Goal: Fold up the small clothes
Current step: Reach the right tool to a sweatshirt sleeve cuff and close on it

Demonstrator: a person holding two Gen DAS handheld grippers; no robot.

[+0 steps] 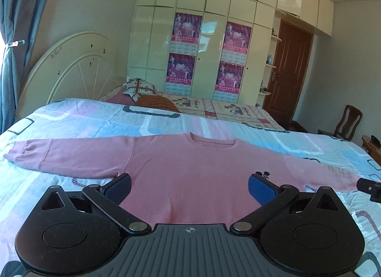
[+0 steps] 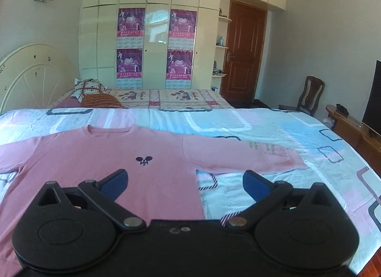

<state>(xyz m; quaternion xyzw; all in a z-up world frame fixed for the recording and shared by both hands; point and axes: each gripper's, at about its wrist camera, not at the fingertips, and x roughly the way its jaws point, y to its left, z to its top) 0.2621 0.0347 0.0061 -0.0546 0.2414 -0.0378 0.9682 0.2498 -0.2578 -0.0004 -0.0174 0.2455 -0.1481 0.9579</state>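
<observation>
— Where's the sweater?
— I see the pink long-sleeved sweater (image 1: 185, 169) flat on the bed (image 1: 71, 119), sleeves spread.
— Grippers?
— My left hand-held gripper (image 1: 189, 187) and right hand-held gripper (image 2: 184, 184) hover above it, fingers apart, empty.

A pink long-sleeved sweater (image 1: 181, 169) lies flat and face up on the bed, unfolded, its 2 sleeves spread straight out to either side, round neckline toward the far edge, a small dark emblem (image 2: 144, 159) on its chest.
</observation>
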